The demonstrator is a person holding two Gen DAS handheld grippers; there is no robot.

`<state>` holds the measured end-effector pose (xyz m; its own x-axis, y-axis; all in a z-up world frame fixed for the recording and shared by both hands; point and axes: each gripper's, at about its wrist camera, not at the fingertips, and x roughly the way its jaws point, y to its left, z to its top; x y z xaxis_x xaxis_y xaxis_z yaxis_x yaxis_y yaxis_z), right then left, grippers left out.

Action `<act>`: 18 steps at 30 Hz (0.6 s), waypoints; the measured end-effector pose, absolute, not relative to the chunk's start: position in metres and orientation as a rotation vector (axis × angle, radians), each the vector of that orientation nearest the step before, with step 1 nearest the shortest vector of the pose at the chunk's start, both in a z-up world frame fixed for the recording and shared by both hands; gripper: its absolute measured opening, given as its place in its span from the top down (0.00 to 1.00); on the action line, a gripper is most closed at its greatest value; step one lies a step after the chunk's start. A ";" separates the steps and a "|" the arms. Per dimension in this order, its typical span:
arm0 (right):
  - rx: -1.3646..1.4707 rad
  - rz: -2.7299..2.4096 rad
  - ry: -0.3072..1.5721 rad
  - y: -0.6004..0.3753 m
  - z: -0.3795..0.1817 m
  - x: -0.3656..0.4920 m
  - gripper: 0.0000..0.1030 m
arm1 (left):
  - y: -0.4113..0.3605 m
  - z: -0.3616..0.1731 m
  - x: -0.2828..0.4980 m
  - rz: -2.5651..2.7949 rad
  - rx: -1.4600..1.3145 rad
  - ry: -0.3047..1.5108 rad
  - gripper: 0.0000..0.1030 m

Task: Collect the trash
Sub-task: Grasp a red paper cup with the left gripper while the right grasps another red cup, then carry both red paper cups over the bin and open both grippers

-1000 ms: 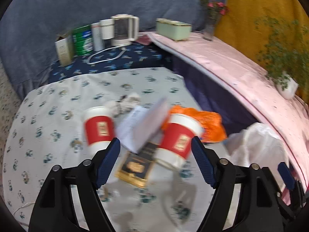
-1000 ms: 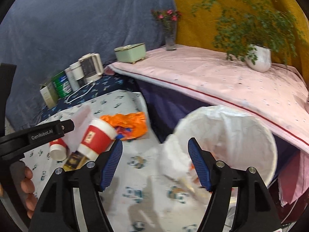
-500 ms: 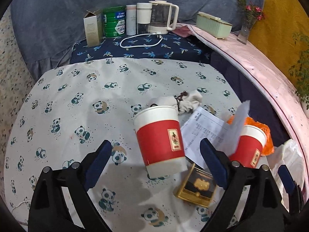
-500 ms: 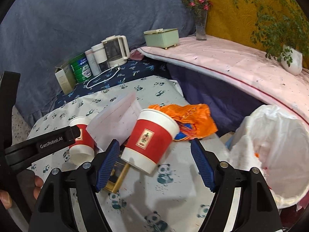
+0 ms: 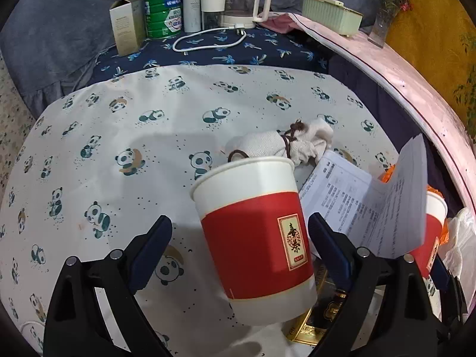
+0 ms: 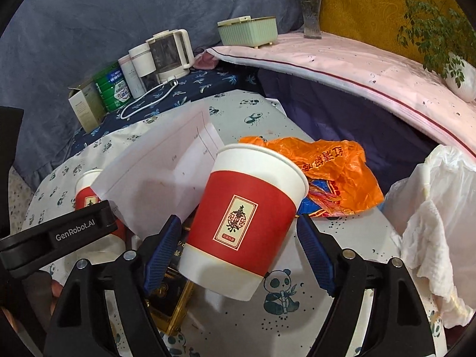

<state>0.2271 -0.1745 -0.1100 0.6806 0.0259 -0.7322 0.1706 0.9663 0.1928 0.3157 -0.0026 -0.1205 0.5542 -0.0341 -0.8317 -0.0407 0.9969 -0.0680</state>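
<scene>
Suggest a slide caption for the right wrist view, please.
Right gripper, jaws opening, straddles a tilted red paper cup beside an orange bag.

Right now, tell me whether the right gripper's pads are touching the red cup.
Apart. The right wrist view shows bare gaps between the right gripper and the red cup on both sides; its jaws are opening.

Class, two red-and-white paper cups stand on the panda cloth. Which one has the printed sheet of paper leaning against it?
The cup between the right gripper's jaws, beside the orange bag. The printed sheet leans on it; the other cup stands clear.

Left of cup (image 5: 253,235): bare cloth (image 5: 104,148), free; right blocked by paper (image 5: 386,202), gold box (image 5: 309,327).
</scene>
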 end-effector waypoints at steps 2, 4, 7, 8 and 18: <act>0.258 -0.080 0.828 -0.174 -0.113 0.230 0.28 | -0.002 -0.124 0.316 0.002 -0.084 0.990 0.15; 0.270 -0.067 0.831 -0.175 -0.115 0.230 0.36 | -0.002 -0.127 0.316 0.000 -0.084 1.006 0.27; 0.288 -0.057 0.827 -0.176 -0.115 0.230 0.42 | 0.000 -0.132 0.315 -0.003 -0.080 1.028 0.46; 0.290 -0.054 0.822 -0.176 -0.113 0.228 0.42 | 0.002 -0.130 0.313 0.003 -0.079 1.021 0.46; 0.276 -0.028 0.737 -0.170 -0.078 0.202 0.43 | 0.014 -0.087 0.281 0.005 -0.119 0.939 0.47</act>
<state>0.2018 -0.1704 -0.0781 0.7417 0.0719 -0.6668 0.1215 0.9634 0.2391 0.2814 0.0136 -0.0875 0.5913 -0.0474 -0.8051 -0.0559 0.9935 -0.0995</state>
